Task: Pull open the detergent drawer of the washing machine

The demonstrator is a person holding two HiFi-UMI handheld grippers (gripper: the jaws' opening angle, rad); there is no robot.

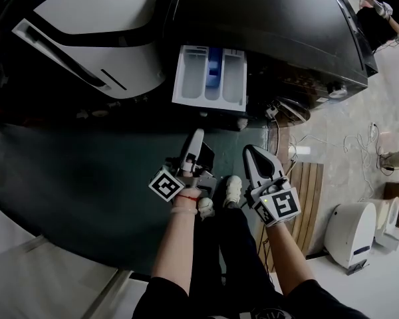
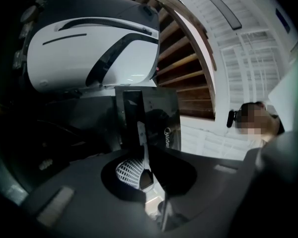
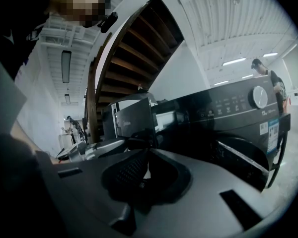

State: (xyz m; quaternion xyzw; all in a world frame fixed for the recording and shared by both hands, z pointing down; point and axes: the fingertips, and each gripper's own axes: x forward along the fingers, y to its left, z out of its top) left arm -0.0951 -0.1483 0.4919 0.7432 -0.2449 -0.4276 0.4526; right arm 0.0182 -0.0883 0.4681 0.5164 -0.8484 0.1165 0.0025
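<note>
At the upper centre of the head view, the detergent drawer [image 1: 209, 78] already stands well out from the front of the dark washing machine [image 1: 272, 25], its white compartments and blue insert in plain sight. Both grippers hang lower in the frame, well apart from it. The left gripper [image 1: 196, 135] and the right gripper [image 1: 249, 151] each look to have their fingers together on nothing. The likeliest slip from here is overdoing it. A further tug on a drawer this far out could drag it past its stop and clear of the machine. An arm or knee rising beneath the overhang could also knock it. The word "Midea" [image 2: 168, 138] reads on the dark panel ahead of the left fingers. The stickers [image 3: 273, 128] and the control-panel print by the dial [image 3: 260, 96] are too small to read.
</note>
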